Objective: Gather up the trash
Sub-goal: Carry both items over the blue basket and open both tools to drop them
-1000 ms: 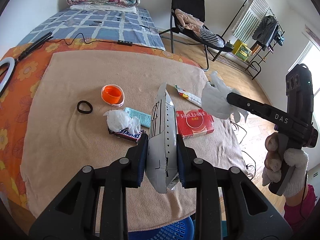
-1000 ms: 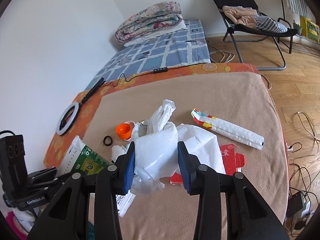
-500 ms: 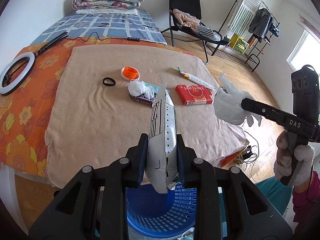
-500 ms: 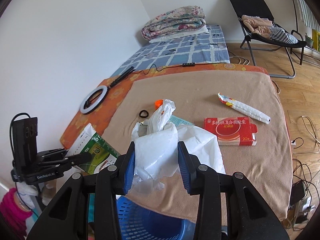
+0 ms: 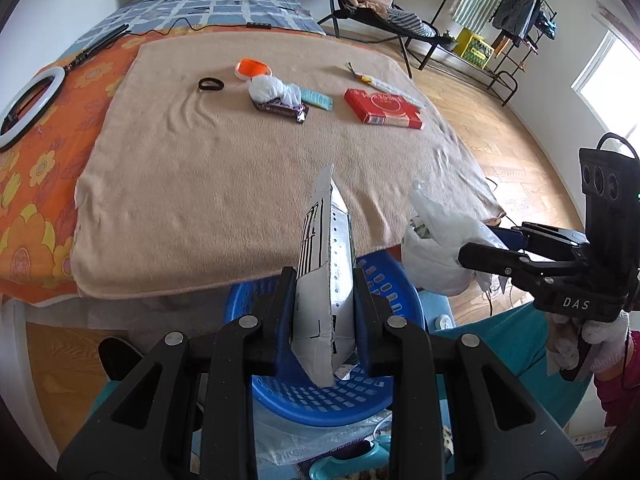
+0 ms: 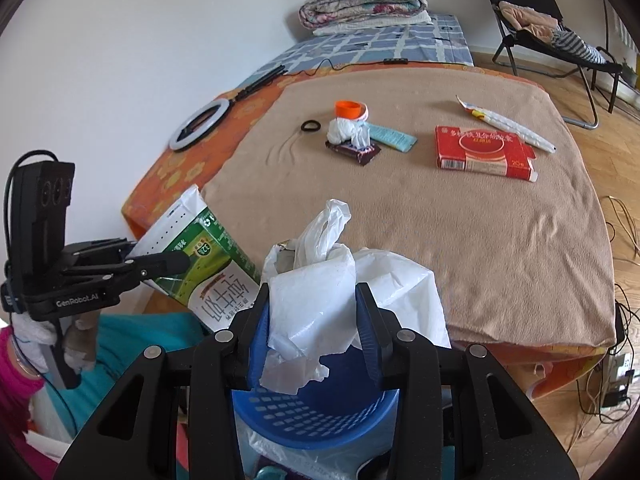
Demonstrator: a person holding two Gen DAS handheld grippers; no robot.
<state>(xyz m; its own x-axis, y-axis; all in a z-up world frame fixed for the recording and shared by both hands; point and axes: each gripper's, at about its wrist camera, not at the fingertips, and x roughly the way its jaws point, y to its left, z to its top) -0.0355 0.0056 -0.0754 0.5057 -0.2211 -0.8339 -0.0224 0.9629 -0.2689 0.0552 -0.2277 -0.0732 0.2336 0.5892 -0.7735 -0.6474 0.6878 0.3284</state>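
My left gripper (image 5: 324, 280) is shut on a flattened milk carton (image 5: 326, 264), white on this side and green (image 6: 208, 256) in the right wrist view. It hangs over the blue plastic basket (image 5: 320, 400) just off the table's near edge. My right gripper (image 6: 313, 296) is shut on a crumpled white plastic bag (image 6: 320, 300) above the same basket (image 6: 320, 412). Each gripper shows in the other's view: the right one (image 5: 478, 244) with its bag (image 5: 436, 252), the left one (image 6: 160, 254) at the left.
On the beige blanket (image 5: 200, 184) lie a red box (image 5: 382, 108), a long wrapper (image 5: 380, 84), an orange cap (image 5: 252, 67), a tissue wad (image 5: 268, 90) on a dark wrapper, a teal packet and a black hair tie (image 5: 211, 85). A ring light (image 5: 28, 108) lies far left.
Both grippers drew back from over the table and sank, each keeping its load. They now hang over the blue basket below the near edge.
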